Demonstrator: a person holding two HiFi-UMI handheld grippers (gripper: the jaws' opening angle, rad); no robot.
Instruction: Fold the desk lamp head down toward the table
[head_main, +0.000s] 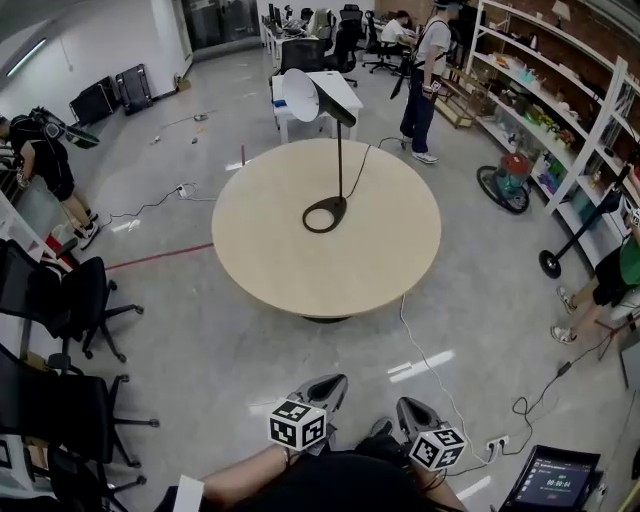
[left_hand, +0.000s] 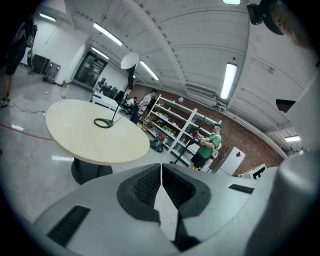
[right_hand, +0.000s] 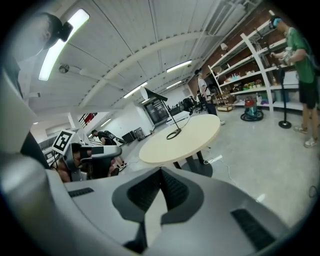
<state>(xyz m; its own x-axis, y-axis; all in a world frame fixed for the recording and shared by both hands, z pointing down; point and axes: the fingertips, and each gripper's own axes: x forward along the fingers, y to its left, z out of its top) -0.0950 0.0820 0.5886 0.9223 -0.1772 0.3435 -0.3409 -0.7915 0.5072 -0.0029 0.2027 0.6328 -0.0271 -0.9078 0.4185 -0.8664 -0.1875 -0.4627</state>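
At the near edge of the head view, left gripper (head_main: 328, 386) and right gripper (head_main: 414, 409) sat side by side over the floor, well short of the round table (head_main: 290, 270). Both sets of jaws were closed together, ribbed pads meeting, nothing between them; both gripper views showed the same. On the table, slightly far of centre, the desk lamp (head_main: 340, 150) stood upright. Its ring base (head_main: 325, 215) lay flat on the top and its thin stem was vertical. The lamp head (head_main: 304, 95) was raised at the far left of the stem top, not folded down. Its cord (head_main: 358, 160) ran off the far edge of the table. Neither gripper touched lamp or table. Black office chairs (head_main: 60, 300) were at the left and shelving (head_main: 560, 90) ran along the right wall. One person (head_main: 425, 80) stood beyond the table on the far side.
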